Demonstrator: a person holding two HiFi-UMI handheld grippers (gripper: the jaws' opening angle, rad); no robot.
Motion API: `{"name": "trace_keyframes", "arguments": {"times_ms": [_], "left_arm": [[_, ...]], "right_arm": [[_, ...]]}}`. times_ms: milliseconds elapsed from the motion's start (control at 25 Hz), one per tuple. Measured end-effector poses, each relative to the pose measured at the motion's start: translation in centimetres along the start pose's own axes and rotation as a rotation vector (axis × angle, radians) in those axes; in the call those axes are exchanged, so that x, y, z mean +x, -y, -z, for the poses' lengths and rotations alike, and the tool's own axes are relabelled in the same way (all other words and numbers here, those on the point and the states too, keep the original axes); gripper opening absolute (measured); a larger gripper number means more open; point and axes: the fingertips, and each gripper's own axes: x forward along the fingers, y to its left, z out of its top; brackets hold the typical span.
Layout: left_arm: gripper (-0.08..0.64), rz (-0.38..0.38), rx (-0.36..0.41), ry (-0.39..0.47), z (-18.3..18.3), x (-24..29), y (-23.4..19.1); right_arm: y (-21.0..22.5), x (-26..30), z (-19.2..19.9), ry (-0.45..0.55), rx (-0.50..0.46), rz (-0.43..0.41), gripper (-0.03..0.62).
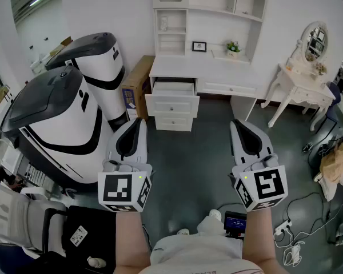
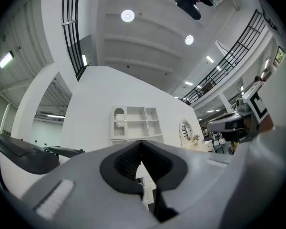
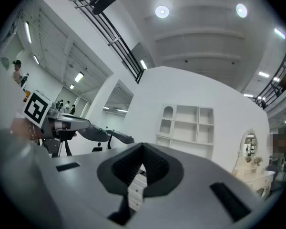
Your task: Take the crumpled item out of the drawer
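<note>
The crumpled item is not showing from here; I am judging that it is lying inside the open top drawer (image 1: 172,88) at the left end of the desk (image 1: 234,72), whose inside I cannot see. I am holding my left gripper (image 1: 137,122) and right gripper (image 1: 236,123) well apart from that drawer, both with jaws pressed together on nothing; to do this well I should be stepping in over the drawer, looking down into it, and spreading one gripper's jaws before reaching, pinching a raised fold rather than shoving it backward.
</note>
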Motion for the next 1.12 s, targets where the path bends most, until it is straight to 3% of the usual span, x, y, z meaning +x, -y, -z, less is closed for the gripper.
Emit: {"name": "trace_keyframes", "arguments": {"times_ms": [560,1120], "left_arm": [[0.009,-0.046,-0.032,-0.024,2.8,3.5,-1.1],[0.009,-0.086,-0.005,-0.077,8.3,19.1,-4.4]], "right_arm": [[2.9,3.4,3.7,0.0,0.067,0.0,-0.005],[11.0,19.4,9.4,-0.006,0.102,-0.071,-0.005]]}}
